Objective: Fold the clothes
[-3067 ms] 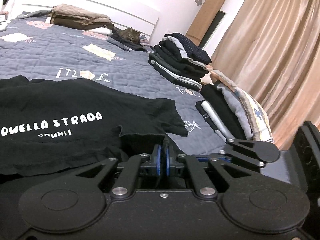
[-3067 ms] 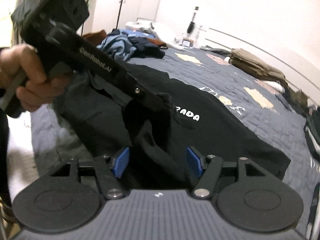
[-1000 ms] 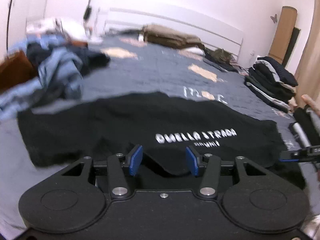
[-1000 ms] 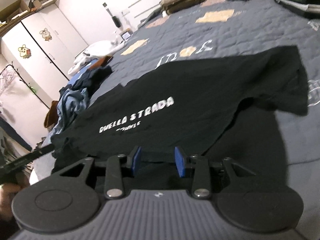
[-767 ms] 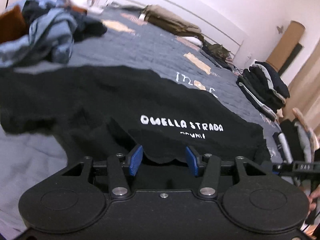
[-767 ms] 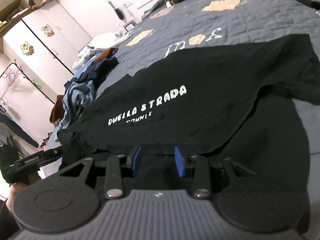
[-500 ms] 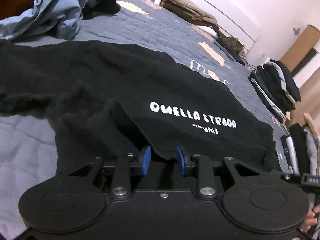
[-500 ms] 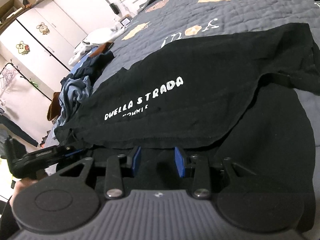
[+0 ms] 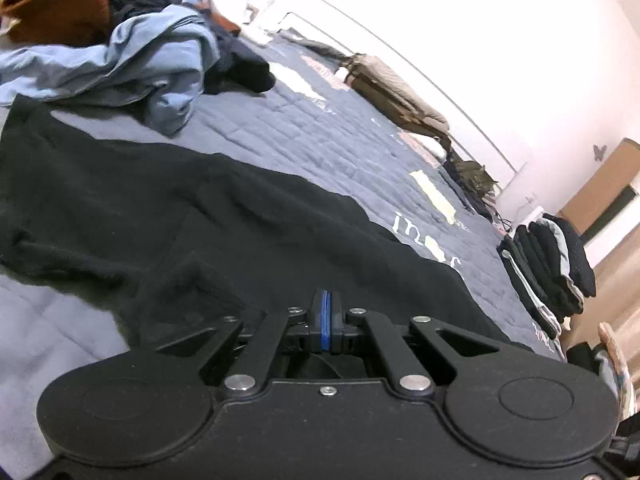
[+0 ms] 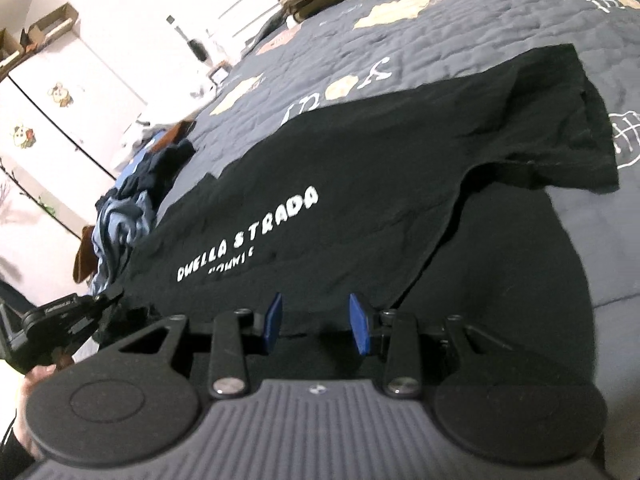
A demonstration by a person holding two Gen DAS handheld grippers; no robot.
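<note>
while left gripper (image 9: 326,322) pinches black t-shirt (image 10: 360,184), its hem lies between right gripper (image 10: 316,322) parted fingers.

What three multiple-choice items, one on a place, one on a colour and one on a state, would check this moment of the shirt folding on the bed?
1. Where does the black T-shirt lie?
A. spread on the grey quilt
B. on the stack of folded clothes
C. hanging from a rail

2. What colour is the lettering on the shirt?
A. red
B. white
C. yellow

3. How do the two hand-held grippers stand?
A. both open
B. left open, right shut
C. left shut, right open

Key: 1 A, the shirt is spread flat over the quilt in both views. 2 B, the print reads white on black. 3 C, the left hand-held gripper has its blue pads pressed together at the shirt's near edge, while the right hand-held gripper shows a wide gap between its pads.
</note>
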